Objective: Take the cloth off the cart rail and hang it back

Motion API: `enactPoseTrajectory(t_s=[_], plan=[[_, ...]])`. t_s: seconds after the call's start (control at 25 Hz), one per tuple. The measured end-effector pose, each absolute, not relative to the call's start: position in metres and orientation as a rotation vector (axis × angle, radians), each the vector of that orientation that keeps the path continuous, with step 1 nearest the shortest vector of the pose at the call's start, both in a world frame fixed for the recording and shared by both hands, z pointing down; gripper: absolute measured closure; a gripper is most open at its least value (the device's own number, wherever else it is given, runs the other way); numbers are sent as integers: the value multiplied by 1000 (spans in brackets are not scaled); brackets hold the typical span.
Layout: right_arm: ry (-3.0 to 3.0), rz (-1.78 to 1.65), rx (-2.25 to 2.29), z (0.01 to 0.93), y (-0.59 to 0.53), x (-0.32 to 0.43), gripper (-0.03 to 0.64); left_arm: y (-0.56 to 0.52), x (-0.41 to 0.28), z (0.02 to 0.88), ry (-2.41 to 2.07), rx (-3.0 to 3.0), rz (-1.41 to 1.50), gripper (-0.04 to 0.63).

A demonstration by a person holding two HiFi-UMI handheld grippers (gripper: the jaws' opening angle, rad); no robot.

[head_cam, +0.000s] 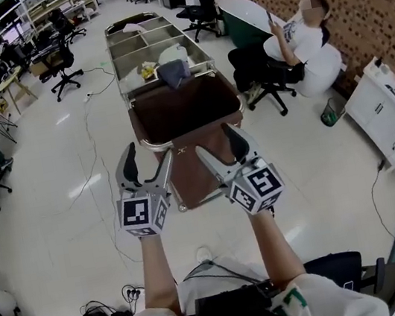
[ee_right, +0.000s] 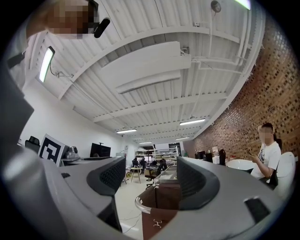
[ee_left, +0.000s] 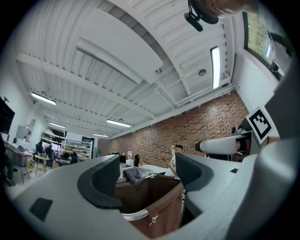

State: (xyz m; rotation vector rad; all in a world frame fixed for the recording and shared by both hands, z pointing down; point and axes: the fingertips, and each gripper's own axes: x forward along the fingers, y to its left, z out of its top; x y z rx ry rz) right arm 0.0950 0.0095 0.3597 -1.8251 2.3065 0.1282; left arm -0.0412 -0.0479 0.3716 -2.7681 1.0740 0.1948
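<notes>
The grey cloth (head_cam: 175, 72) hangs over the rail of the cart (head_cam: 114, 58), at the far edge of the brown bag (head_cam: 182, 111). It is at 12 o'clock from the left gripper (head_cam: 149, 154) and right gripper (head_cam: 215, 139). Both hover by the near rim, jaws spread and empty.

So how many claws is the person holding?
2. The left claw is on the left and the right claw is beside it. Both are open and empty, by the cart. None look hidden.
</notes>
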Motion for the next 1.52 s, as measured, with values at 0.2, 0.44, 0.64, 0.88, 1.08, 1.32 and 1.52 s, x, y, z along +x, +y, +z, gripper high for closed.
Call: enactPoseTrajectory(t_s=[0.2,0.44,0.64,0.88,1.08,1.32,1.52], plan=[[2290,120,-1849,363,-36,81,265,-89,-48,373,1029,-2807,175,238],[2300,112,-1879,368,-67,75,265,-116,-48,376,999,-2838,158,238],[2294,127,-1905,370,-87,99,265,-140,-35,379,1002,-2839,152,238],[2272,119,-1914,364,-122,158,265,-174,1,375,1027,-2817,126,238],[2320,139,-1853,356,-166,193,265,-213,40,367,1070,-2792,127,238],[2402,131,-1767,352,-216,226,265,-254,83,363,1122,-2764,135,238],[2467,95,-1665,358,-241,242,265,-275,102,363,1201,-2724,116,238]])
